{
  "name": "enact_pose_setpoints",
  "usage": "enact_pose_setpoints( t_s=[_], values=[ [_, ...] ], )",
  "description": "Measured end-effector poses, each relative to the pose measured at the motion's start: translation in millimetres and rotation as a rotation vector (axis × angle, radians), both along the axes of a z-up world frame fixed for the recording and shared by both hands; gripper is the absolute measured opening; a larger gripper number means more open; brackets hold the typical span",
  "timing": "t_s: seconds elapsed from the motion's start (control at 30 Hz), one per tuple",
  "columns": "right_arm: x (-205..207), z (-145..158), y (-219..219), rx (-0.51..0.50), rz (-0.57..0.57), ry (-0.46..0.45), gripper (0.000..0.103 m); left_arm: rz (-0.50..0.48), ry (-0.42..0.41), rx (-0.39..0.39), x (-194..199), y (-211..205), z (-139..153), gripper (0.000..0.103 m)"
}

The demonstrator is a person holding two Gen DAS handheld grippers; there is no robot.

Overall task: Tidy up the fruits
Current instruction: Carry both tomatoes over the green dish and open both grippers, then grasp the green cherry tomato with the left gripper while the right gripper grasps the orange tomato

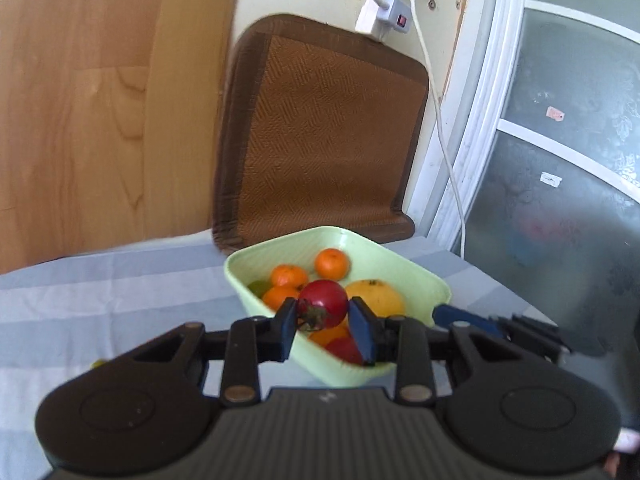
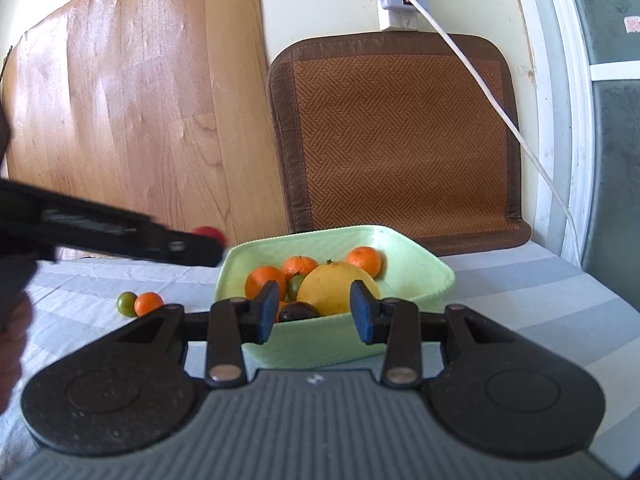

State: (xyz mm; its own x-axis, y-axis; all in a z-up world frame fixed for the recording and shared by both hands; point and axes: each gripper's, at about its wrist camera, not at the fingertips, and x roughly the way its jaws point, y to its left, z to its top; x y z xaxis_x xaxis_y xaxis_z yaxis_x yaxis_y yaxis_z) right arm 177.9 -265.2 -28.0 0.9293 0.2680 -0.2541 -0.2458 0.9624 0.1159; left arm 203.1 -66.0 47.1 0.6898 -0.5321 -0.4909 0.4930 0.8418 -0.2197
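Observation:
My left gripper is shut on a red tomato with a green stem and holds it above the pale green bowl. The bowl holds several mandarins, a big yellow citrus and a red fruit. In the right wrist view the left gripper comes in from the left with the tomato beside the bowl's rim. My right gripper is open and empty before the bowl's near edge. A green fruit and a small mandarin lie on the cloth left of the bowl.
A brown woven mat leans on the wall behind the bowl. A power strip and white cable hang above it. A wooden panel stands at the left. The striped cloth ends at the right near a window.

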Motion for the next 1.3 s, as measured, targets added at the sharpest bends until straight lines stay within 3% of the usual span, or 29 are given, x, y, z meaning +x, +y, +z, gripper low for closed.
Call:
enact_pose_setpoints(
  t_s=[0.07,0.1,0.13,0.27,0.43,0.53,0.67,0.77,0.9,1.03,1.2,1.3],
  values=[
    [0.4,0.1,0.4,-0.002,-0.002,0.001,0.043,-0.01,0.027,0.027,12.7,-14.2,-6.6,0.035],
    [0.4,0.0,0.2,-0.002,-0.003,0.001,0.043,-0.005,0.04,0.043,17.1,-19.5,-10.3,0.051],
    [0.3,-0.1,-0.3,0.0,-0.004,0.0,0.043,0.005,0.04,0.057,18.9,-22.6,-12.6,0.058],
    [-0.5,0.2,-1.1,0.011,-0.002,-0.002,0.043,0.048,0.026,0.034,16.0,-1.5,-6.9,0.058],
    [-7.9,2.4,0.1,0.029,0.019,-0.048,0.043,0.225,0.006,-0.045,13.5,81.6,11.2,0.055],
    [-14.2,3.6,2.2,0.043,0.056,-0.08,0.043,0.31,0.026,-0.061,12.9,124.0,7.6,0.054],
    [-13.2,7.7,9.9,0.086,0.172,-0.048,0.042,0.302,0.052,-0.016,11.2,137.5,-9.9,0.054],
    [-6.9,14.9,30.9,0.051,0.31,0.018,0.041,0.27,0.102,0.013,16.8,133.8,-29.1,0.054],
    [10.7,21.6,83.6,-0.119,0.404,0.047,0.042,0.271,0.196,-0.101,30.8,142.2,-49.5,0.054],
    [50.5,15.5,126.8,-0.142,0.427,0.155,0.042,0.301,0.24,-0.212,34.2,158.7,-55.1,0.054],
    [74.8,-3.9,167.7,-0.267,0.424,0.188,0.042,0.31,0.217,-0.227,24.4,175.4,-46.1,0.054],
    [72.4,-1.2,160.7,-0.243,0.443,0.202,0.03,0.303,0.204,-0.215,22.5,179.1,-41.3,0.054]
  ],
)
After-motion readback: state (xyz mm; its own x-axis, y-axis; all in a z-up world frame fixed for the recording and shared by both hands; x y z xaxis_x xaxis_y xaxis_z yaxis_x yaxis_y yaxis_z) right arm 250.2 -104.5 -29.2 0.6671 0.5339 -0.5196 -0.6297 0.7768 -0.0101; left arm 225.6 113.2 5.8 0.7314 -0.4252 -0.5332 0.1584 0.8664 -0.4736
